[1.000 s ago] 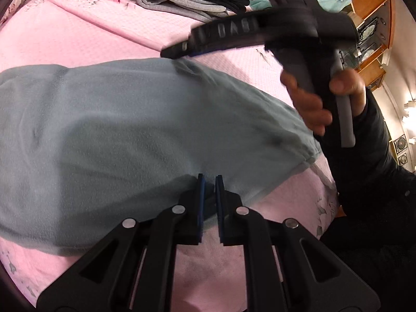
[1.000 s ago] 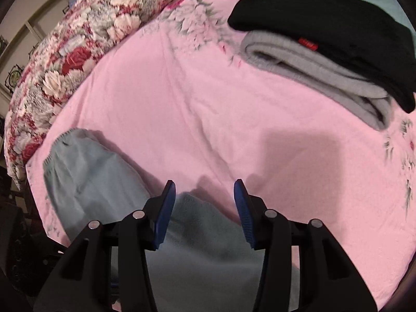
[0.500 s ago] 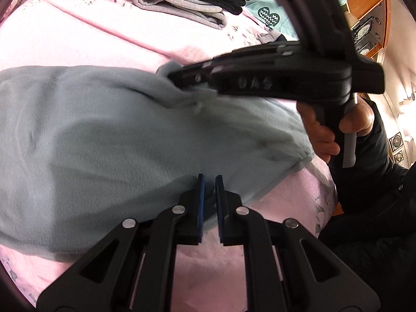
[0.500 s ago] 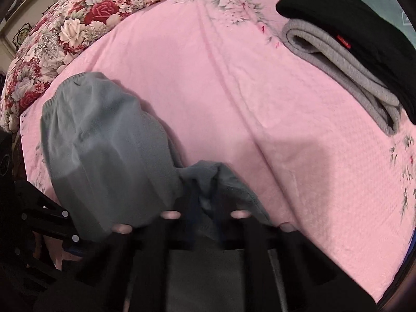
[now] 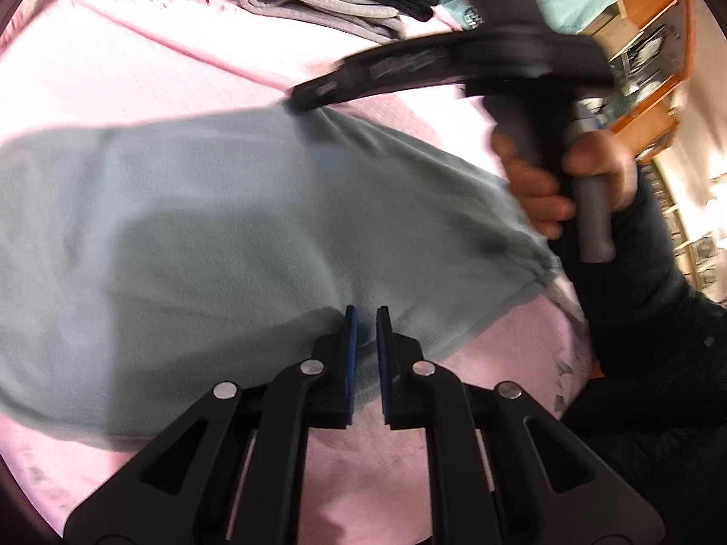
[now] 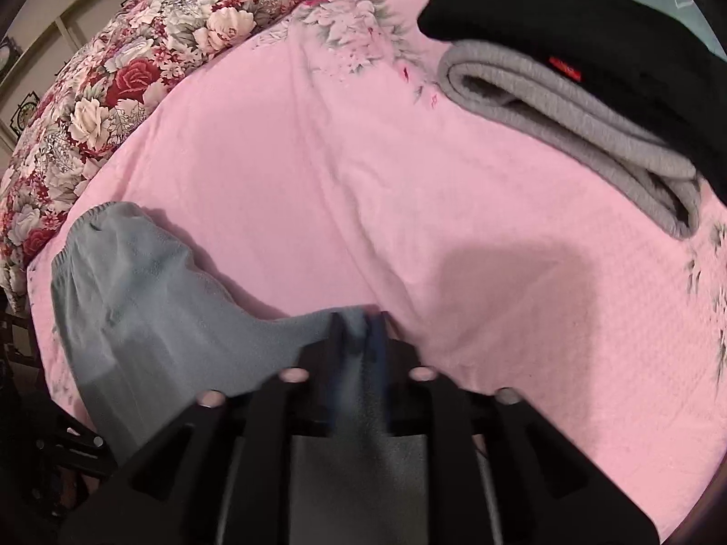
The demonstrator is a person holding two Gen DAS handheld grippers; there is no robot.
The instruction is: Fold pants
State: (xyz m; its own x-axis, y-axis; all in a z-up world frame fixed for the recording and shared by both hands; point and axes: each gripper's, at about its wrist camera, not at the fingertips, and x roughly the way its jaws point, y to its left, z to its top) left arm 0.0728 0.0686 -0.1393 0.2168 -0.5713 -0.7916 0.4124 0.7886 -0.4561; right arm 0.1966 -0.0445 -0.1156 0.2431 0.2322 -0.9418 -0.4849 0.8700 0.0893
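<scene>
Pants (image 5: 191, 236) in a grey-blue fleece are lying spread across the pink bedspread (image 5: 113, 72), and I am working both grippers along one end of them. My left gripper (image 5: 366, 331) is sitting at the near edge of the fabric with its blue pads almost together, clenched on a thin fold of the pants that is running down between them. My right gripper (image 6: 361, 331) is reaching the far edge of the same end; in the left wrist view I am seeing it come in from the right, held by a hand (image 5: 563, 181) in a dark sleeve, its tip touching a bunched ridge of the cloth. In its own view the fingers are blurred, a pinch of fleece is standing between them, and the jaws are opening, so I cannot tell whether the pads are pressing on it. The elastic waistband (image 6: 91, 222) is lying away at the left end, near a floral quilt (image 6: 136, 59). Farther up the bed a folded grey garment (image 6: 568, 122) is resting under a black folded garment (image 6: 590, 27), well apart from the pants.
</scene>
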